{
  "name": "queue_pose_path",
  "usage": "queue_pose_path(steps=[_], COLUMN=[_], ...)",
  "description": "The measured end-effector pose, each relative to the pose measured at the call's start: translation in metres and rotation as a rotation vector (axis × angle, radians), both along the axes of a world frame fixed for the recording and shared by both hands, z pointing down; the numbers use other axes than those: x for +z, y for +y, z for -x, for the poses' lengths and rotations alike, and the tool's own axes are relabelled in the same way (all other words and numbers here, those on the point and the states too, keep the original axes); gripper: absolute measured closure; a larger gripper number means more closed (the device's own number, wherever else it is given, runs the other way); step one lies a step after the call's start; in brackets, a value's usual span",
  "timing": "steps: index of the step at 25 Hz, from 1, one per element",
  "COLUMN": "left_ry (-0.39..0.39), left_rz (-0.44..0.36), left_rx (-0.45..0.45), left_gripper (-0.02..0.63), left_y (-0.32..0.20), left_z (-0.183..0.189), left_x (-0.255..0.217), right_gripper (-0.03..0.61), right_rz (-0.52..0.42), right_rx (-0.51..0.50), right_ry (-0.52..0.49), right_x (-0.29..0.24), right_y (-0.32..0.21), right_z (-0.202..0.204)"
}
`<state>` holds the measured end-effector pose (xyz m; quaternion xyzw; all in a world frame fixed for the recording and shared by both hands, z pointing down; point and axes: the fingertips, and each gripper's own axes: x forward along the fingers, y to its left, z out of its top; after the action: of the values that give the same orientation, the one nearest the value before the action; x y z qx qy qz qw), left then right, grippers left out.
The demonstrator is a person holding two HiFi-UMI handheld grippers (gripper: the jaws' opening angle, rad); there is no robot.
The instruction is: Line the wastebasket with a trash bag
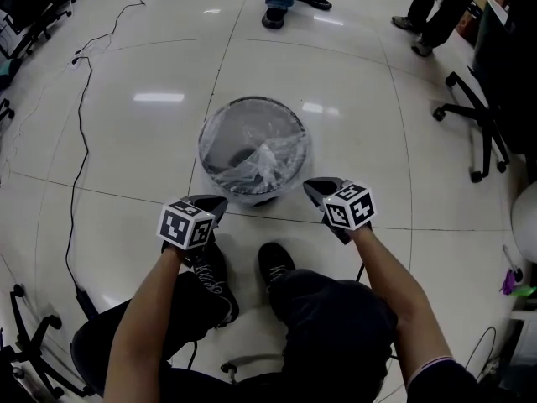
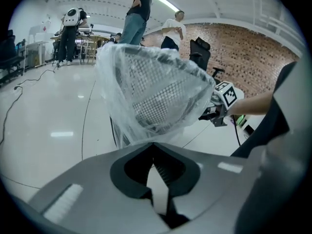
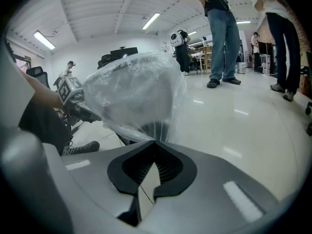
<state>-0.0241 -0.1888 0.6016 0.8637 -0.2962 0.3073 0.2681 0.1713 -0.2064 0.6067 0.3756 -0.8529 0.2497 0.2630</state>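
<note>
We hold both grippers low beside the wastebasket [image 1: 252, 196], which stands on the tiled floor [image 1: 126, 141] just ahead of our shoes [image 1: 273, 263]; the clear trash bag [image 1: 262, 162] sits inside w/ its film draped over the rim; left gripper [image 2: 153, 144] at the near-left side, jaws closed, tips pinching the bag's edge; right gripper [image 3: 155, 143] at the near-right, likewise clamped on the film; mesh shows thru the plastic in both gripper views.

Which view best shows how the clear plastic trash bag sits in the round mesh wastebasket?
The head view: it looks down into the round dark mesh wastebasket, showing the clear plastic trash bag across its whole opening. The left and right gripper views show only one bag-covered side each.
</note>
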Motion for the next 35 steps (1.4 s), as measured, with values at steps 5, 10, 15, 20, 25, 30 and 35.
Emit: queue_pose_path(steps=[5, 10, 15, 20, 25, 30, 35], left_ry=[-0.002, -0.003, 0.001, 0.002, -0.015, -0.040, -0.024], left_rz=[0.027, 0.046, 0.054, 0.061, 0.065, 0.051, 0.050], left_rx=[-0.012, -0.031, -0.051, -0.076, -0.092, -0.091, -0.059], left_gripper=[0.601, 0.601, 0.601, 0.601, 0.601, 0.600, 0.516], left_y=[-0.001, -0.004, -0.007, -0.008, -0.004, 0.000, 0.006], left_z=[0.000, 0.002, 0.004, 0.007, 0.009, 0.008, 0.007], left_x=[0.016, 0.029, 0.038, 0.045, 0.046, 0.042, 0.031], right_gripper=[0.577, 0.577, 0.577, 0.577, 0.577, 0.550, 0.443], right_rz=[0.025, 0.051, 0.075, 0.083, 0.089, 0.086, 0.076], right_rx=[0.003, 0.004, 0.003, 0.005, 0.016, 0.034, 0.035], right_ry=[-0.006, -0.011, -0.008, -0.008, -0.002, -0.003, -0.020], right_x=[0.018, 0.034, 0.049, 0.057, 0.057, 0.052, 0.039], right_y=[-0.004, -0.003, -0.004, -0.007, -0.006, -0.002, 0.005], right_z=[0.001, 0.002, 0.005, 0.009, 0.010, 0.006, 0.001])
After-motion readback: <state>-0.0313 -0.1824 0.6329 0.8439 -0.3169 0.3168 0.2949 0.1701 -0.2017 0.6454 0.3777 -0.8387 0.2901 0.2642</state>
